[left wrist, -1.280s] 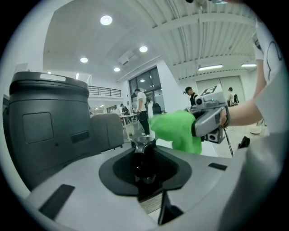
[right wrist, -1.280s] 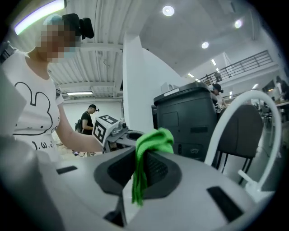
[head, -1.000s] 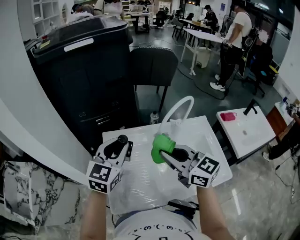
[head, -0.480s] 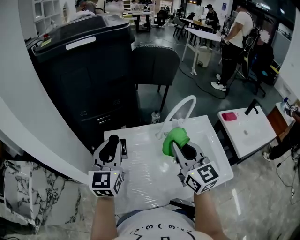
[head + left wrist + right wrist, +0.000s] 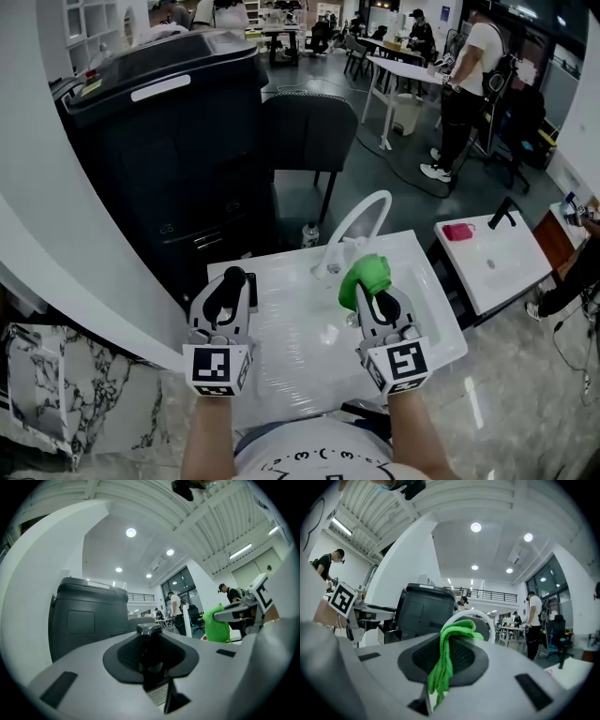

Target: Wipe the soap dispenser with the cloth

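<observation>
My left gripper (image 5: 228,282) is shut on the soap dispenser (image 5: 232,278), a dark bottle with a black pump head (image 5: 149,629); it is held level above the left side of the white basin (image 5: 281,370). A bunched green cloth (image 5: 365,274) is clamped in my right gripper (image 5: 371,292), which stands level over the basin's right side, just in front of the white arched faucet (image 5: 360,218). Cloth and dispenser are apart, a wide gap between them. In the right gripper view the cloth (image 5: 449,654) hangs out of the jaws. The left gripper view shows the cloth (image 5: 217,625) off to the right.
A big black bin (image 5: 164,122) and a dark chair (image 5: 305,131) stand behind the basin. A second white basin (image 5: 492,261) with a pink thing (image 5: 457,232) is at the right. A marble slab (image 5: 56,394) lies at the left. Several people stand far back.
The right gripper has carried the green cloth to the right and farther off, away from the dispenser, and turned straight. The left gripper has risen a little and turned to point straight ahead.
</observation>
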Demonstrator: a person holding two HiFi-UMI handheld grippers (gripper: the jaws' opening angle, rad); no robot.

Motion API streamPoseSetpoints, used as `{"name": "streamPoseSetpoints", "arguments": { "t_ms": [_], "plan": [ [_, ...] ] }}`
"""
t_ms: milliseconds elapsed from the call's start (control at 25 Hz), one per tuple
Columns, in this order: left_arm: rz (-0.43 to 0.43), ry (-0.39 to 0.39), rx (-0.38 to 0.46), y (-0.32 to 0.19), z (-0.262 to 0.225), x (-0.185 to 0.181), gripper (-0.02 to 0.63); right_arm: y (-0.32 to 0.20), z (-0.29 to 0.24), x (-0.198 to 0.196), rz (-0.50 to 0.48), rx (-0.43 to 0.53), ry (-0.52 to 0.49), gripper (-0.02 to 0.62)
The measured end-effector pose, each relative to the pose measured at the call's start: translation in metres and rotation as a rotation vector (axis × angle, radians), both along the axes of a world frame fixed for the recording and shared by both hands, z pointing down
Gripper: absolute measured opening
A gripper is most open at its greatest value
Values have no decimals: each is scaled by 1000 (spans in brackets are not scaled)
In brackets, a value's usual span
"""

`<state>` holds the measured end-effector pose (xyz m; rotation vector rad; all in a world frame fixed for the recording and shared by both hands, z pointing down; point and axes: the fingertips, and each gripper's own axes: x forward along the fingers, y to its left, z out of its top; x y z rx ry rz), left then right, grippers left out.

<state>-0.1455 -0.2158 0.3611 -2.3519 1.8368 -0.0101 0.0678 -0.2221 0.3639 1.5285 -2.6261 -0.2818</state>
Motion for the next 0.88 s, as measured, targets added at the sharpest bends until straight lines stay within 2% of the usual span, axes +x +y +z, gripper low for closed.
{"name": "streamPoseSetpoints", "arguments": {
  "t_ms": [160, 440, 640, 880],
  "plan": [
    [15, 11, -33, -5, 9, 3, 94, 0, 0, 9, 25, -16, -27, 46],
    [32, 117, -244, -42, 88, 5, 94, 6, 19, 10, 22, -83, -33, 46],
    [45, 107, -372, -61, 147, 16, 94, 10, 34, 6, 7, -127, -19, 46],
    [10, 113, -510, -77, 208, 17, 94, 12, 49, 18, 35, -170, 7, 46]
  ]
}}
